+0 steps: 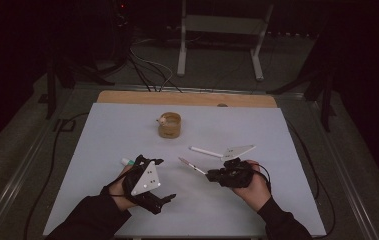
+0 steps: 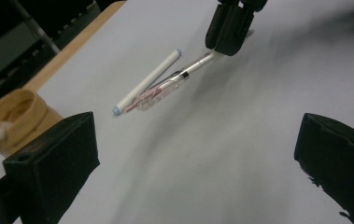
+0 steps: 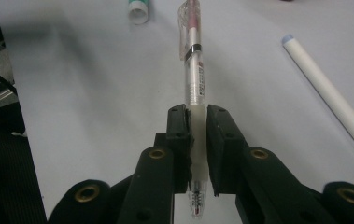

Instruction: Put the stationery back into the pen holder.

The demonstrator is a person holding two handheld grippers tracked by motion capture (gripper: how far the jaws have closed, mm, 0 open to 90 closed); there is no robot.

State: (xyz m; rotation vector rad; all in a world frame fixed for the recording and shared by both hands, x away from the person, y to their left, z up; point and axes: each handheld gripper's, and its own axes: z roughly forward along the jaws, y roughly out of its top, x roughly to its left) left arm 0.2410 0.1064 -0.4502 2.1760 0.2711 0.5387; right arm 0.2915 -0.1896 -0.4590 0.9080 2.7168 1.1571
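Note:
My right gripper (image 1: 211, 174) (image 3: 198, 123) is shut on a clear pen with red ink (image 1: 192, 166) (image 3: 193, 60), held by its lower barrel, and the pen points left, a little above the white sheet. The left gripper view shows that pen (image 2: 165, 88) sticking out of the right gripper (image 2: 230, 28). My left gripper (image 1: 164, 179) (image 2: 193, 168) stands open at the near left, its jaws wide apart with nothing between them. A white marker (image 1: 206, 151) (image 2: 146, 81) (image 3: 329, 93) lies on the sheet beside the pen.
A wooden cup (image 1: 169, 125) (image 2: 16, 116) with a small pale figure on its rim stands mid-table. A green-capped marker (image 1: 126, 161) (image 3: 137, 9) lies by my left hand. The white sheet (image 1: 127, 130) covers a wooden table; a metal stand (image 1: 219, 45) and cables lie beyond.

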